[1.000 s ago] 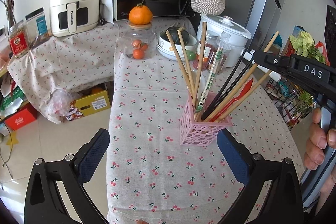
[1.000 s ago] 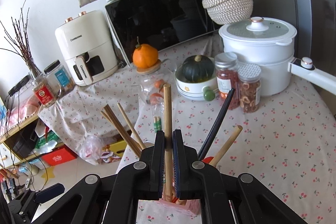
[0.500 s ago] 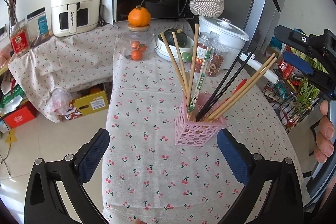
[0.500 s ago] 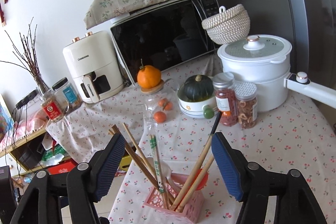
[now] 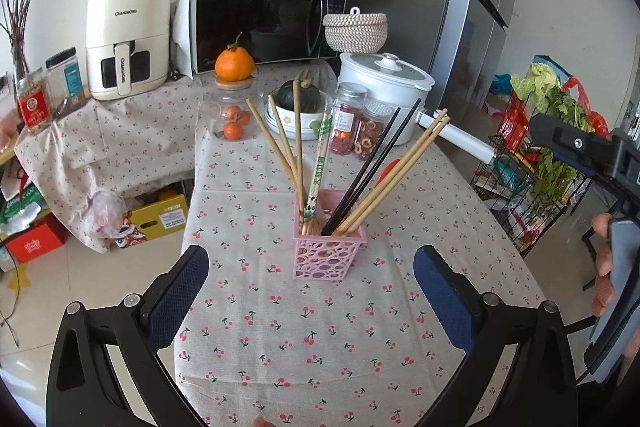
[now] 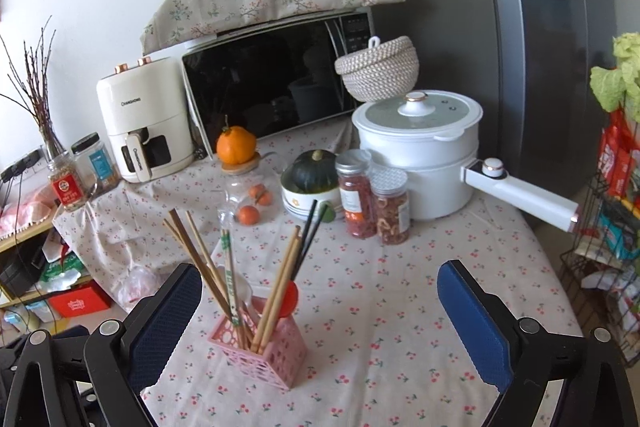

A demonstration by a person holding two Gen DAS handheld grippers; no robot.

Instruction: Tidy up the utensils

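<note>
Cherry-print tablecloth point(image 5: 304, 339), with air fryer point(image 5: 128, 39), microwave point(image 5: 268, 19) and white pot point(image 5: 384, 83) behind. Only from the left: right hand point(image 5: 604, 267). Pink holder point(image 6: 260, 351) mid-table, chopsticks point(image 6: 276, 287) upright, fanning outward. Left gripper point(image 5: 312, 291) wide open, empty. Right gripper point(image 6: 320, 315) just opened wide, nothing between.
</note>
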